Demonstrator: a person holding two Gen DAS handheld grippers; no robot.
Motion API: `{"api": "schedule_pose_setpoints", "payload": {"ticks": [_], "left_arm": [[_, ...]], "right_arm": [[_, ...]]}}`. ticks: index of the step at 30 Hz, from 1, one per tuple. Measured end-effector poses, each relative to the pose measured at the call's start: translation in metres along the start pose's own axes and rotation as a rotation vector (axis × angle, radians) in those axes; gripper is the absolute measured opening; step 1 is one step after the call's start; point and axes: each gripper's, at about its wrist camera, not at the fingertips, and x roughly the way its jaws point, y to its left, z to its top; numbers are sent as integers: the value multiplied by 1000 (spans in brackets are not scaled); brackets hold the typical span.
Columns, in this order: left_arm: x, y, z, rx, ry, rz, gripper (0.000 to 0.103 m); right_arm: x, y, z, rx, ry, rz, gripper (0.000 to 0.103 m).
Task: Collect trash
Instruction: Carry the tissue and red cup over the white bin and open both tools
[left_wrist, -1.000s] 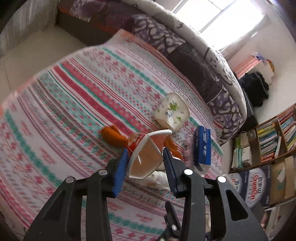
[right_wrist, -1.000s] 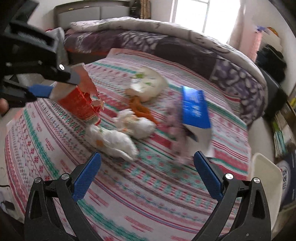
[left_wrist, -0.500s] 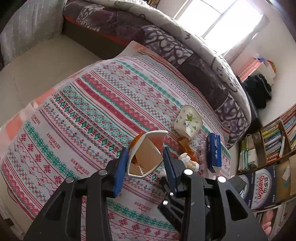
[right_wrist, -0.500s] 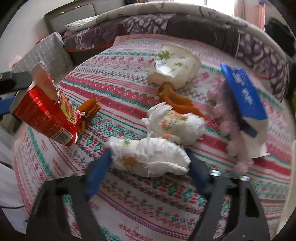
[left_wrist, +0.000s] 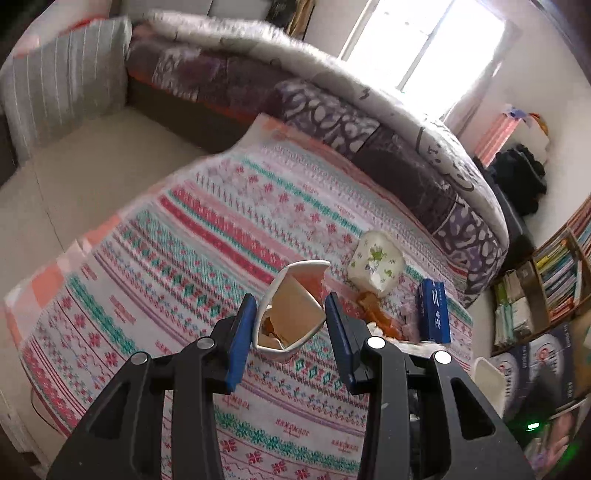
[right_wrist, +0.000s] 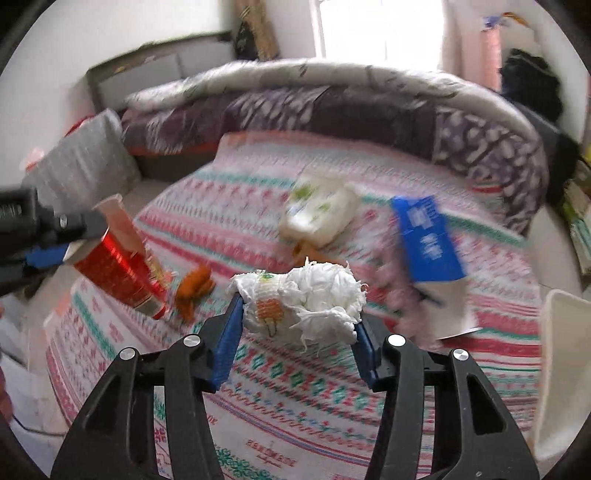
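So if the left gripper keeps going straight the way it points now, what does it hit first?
Beyond the carton it holds, the left gripper probably meets the patterned bedspread, near the white packet; depth is unclear.

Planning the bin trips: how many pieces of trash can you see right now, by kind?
Red carton: 1
Blue box: 1
White tissue wad: 1
Orange peel pieces: 2
White packet with green print: 1
Total: 6
A pink blur beside the blue box is too unclear to count.

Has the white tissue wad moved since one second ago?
Yes. The tissue wad left the patterned blanket and now sits between the closing right claw.
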Motion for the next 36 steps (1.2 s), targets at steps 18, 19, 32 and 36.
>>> {"api": "schedule_pose_setpoints", "payload": {"ticks": [18, 19, 32, 36], "left_arm": [[-43, -97, -30, 288, -327, 154, 39], [-45, -103, -33, 295, -331, 150, 39], [-48, -159, -54, 353, -334, 69, 39], [-47, -172, -60, 365, -331, 48, 39]], "right_arm": [[-83, -74, 16, 144, -220, -263, 51], [-85, -76, 15, 146, -225, -270, 51], [-111, -115, 10, 187, -243, -327, 52], [-119, -127, 7, 198, -246, -346, 52]]}}
